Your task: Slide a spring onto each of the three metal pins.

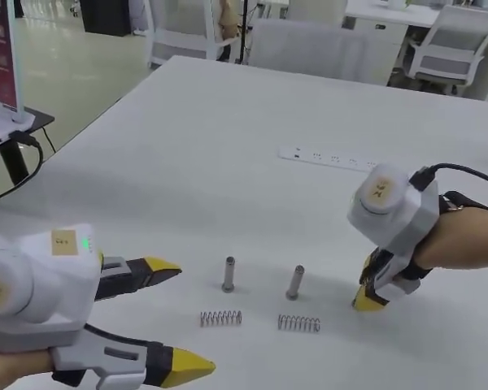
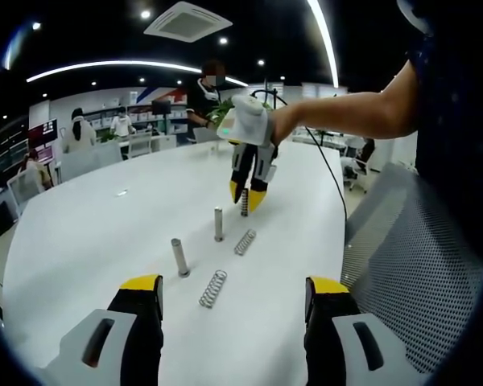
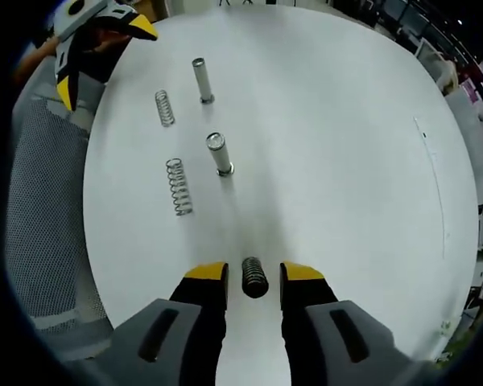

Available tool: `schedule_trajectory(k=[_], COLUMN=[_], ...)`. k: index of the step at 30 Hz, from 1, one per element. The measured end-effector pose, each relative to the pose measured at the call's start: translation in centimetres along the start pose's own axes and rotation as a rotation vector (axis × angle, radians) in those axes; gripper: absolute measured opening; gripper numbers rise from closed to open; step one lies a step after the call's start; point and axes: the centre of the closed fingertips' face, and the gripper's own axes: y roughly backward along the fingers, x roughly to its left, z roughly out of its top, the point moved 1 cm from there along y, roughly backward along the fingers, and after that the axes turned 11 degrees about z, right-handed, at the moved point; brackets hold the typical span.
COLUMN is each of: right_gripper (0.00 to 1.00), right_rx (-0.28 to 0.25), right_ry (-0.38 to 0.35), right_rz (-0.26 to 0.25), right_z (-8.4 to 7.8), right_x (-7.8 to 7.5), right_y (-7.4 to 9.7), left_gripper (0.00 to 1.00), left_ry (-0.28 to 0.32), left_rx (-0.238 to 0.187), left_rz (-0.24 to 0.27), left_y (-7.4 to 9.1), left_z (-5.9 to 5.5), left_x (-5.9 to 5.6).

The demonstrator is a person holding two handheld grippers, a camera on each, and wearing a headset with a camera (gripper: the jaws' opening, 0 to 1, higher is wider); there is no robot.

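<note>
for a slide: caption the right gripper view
Right tongs open around an upright coiled metal spring, two bare cylindrical metal pins beyond

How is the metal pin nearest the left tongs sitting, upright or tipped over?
Upright: the pin stands on end on the table, while the spring beside it lies flat.

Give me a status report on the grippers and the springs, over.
Left gripper open, hovering clear. Right gripper open, jaws flanking an upright spring. Two pins bare, two springs lying beside them. Nothing blocking them.
</note>
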Motion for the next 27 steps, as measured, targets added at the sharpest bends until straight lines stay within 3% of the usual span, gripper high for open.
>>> schedule_trajectory(k=[15, 21, 27], right_gripper=[0.27, 0.27, 0.26], right_rx=[-0.053, -0.085, -0.064], right_ry=[0.066, 0.093, 0.116], right_rz=[-0.033, -0.009, 0.005], right_z=[2.7, 4.2, 4.5], right_x=[1.1, 2.5, 3.6], right_y=[1.7, 1.9, 1.3], left_gripper=[0.67, 0.67, 0.67], left_ry=[-0.006, -0.009, -0.012], left_rx=[-0.002, -0.002, -0.004], left_rz=[-0.003, 0.000, 0.003], left_y=[0.0, 0.1, 0.3], left_z=[0.1, 0.2, 0.3], left_x=[-0.2, -0.2, -0.2])
